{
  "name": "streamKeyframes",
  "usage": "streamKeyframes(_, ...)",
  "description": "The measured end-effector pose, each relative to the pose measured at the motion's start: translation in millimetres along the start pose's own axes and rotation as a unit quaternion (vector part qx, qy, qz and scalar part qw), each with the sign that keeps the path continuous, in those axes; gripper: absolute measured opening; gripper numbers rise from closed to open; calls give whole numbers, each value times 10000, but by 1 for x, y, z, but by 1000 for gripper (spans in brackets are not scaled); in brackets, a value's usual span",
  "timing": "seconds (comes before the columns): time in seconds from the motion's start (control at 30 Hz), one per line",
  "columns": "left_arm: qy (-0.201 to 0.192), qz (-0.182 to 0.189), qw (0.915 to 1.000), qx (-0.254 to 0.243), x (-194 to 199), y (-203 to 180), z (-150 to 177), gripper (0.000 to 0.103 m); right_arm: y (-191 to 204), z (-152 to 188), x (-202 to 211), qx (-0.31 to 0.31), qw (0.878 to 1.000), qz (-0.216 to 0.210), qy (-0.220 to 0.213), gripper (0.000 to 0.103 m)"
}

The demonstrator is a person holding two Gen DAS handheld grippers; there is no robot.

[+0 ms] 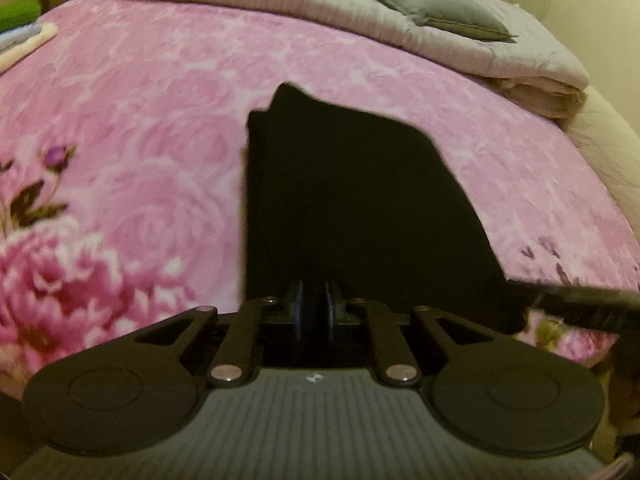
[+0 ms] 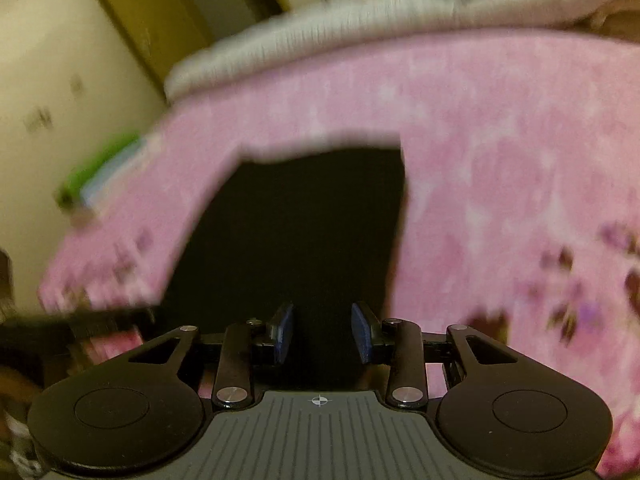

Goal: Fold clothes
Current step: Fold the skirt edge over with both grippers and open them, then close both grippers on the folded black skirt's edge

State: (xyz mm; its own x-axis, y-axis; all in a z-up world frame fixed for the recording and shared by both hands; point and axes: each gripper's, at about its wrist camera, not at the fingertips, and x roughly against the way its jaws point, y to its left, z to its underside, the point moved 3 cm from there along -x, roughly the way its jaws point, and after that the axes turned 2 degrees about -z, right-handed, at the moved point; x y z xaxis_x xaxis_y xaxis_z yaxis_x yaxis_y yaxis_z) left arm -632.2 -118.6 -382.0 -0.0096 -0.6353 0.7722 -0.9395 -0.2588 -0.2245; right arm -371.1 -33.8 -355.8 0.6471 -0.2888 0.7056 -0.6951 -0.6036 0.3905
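Note:
A black garment [image 1: 352, 196] lies on the pink floral blanket [image 1: 152, 112]. In the left wrist view my left gripper [image 1: 315, 304] is shut on the garment's near edge, its blue pads pressed close on the cloth. In the right wrist view the same black garment [image 2: 304, 224] fills the middle. My right gripper [image 2: 322, 330] is over its near edge with the blue pads [image 2: 284, 330] apart and black cloth between them; the view is blurred. The right gripper also shows as a dark bar at the right edge of the left wrist view [image 1: 576, 300].
A folded grey-beige quilt [image 1: 440, 28] with a grey pillow [image 1: 444, 10] lies along the far side of the bed. A stack of folded clothes with a green item [image 1: 20, 16] sits at the far left. A cream wall and a door [image 2: 168, 12] stand beyond the bed.

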Motion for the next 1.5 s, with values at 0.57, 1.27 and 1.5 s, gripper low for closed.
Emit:
streamKeyframes(0.57,115,-664,9975,-206,56,-32,37,27,2,36,40,-204,9993,248,206,40)
streamKeyframes(1.27,-25,-253,9996,-132,76,-32,62,33,-3,64,68,-404,9980,463,173,42)
streamKeyframes(1.5,-186,840,9867,1379,76,28,42,38,-32,65,56,-1184,9925,217,195,53)
